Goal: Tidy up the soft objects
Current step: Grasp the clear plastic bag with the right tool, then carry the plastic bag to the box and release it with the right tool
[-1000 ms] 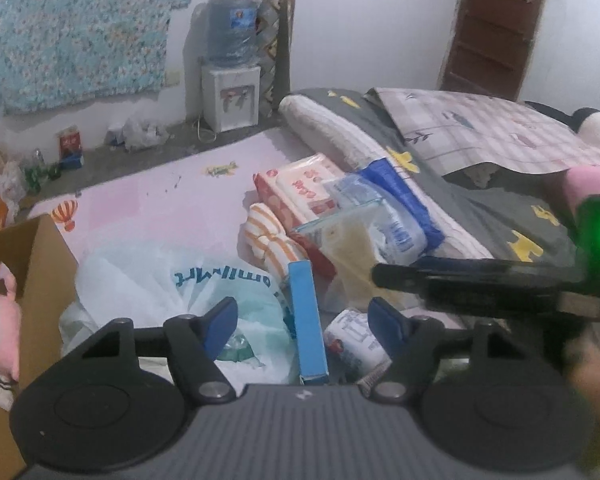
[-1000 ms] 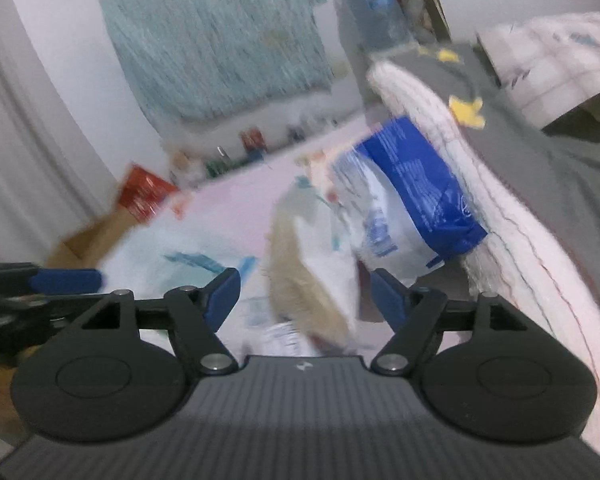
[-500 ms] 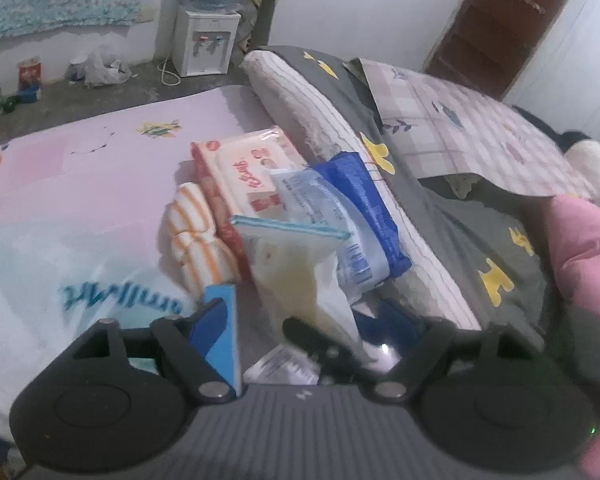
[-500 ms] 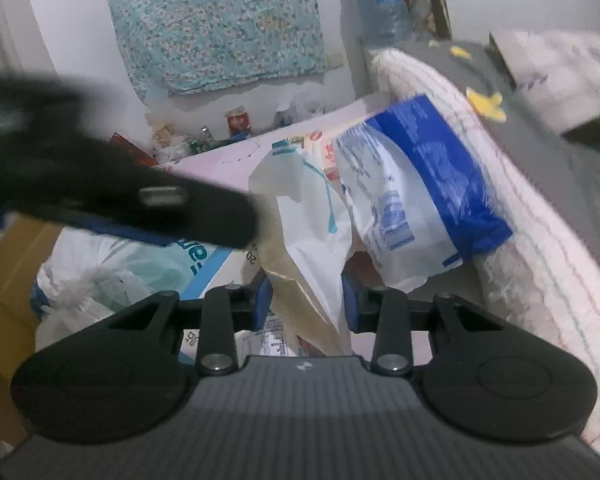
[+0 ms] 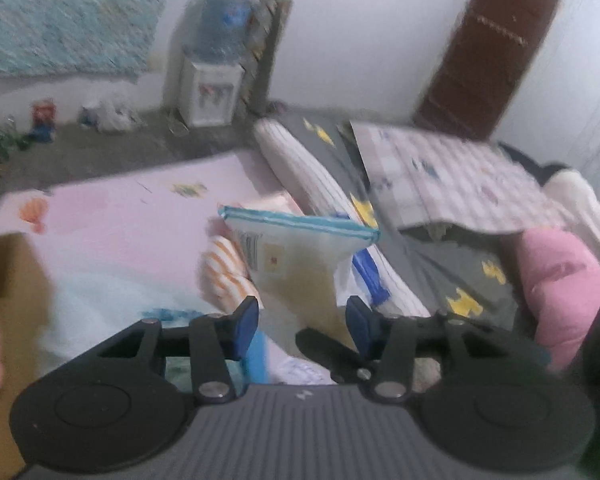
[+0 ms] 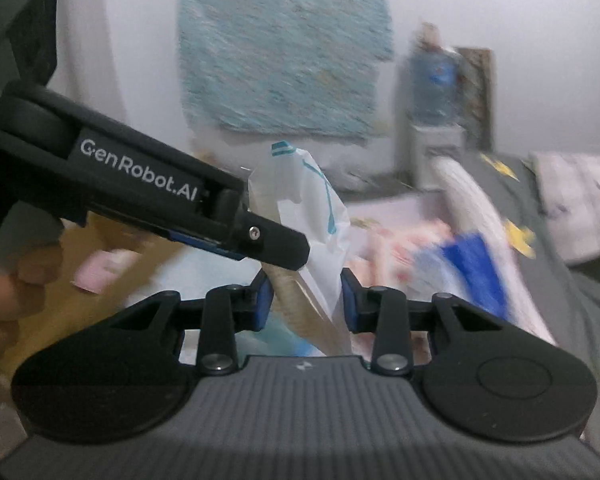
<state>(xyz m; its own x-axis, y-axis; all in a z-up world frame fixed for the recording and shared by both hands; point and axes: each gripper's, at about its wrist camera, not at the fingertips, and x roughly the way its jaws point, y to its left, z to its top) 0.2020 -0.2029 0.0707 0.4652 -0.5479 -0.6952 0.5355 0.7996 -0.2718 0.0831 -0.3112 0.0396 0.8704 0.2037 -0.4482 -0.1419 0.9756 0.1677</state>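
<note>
Plastic pouch (image 6: 304,248) between right gripper (image 6: 306,300) fingers

Left gripper (image 5: 302,322), blue pads, jaws closing w/ a clear zip-top plastic pouch w/ teal seal strip (image 5: 300,256) between them. Right gripper's black finger (image 5: 324,346) on pouch's lower edge. Behind: orange-striped soft toy (image 5: 224,272), pink floor mat (image 5: 132,216). Brown cardboard box (image 5: 12,280) far left. Frame blurry.

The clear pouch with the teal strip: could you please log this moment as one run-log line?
item: clear pouch | right gripper: shut on pouch, lifted | left gripper: jaws closing around pouch | target: undetermined
</note>
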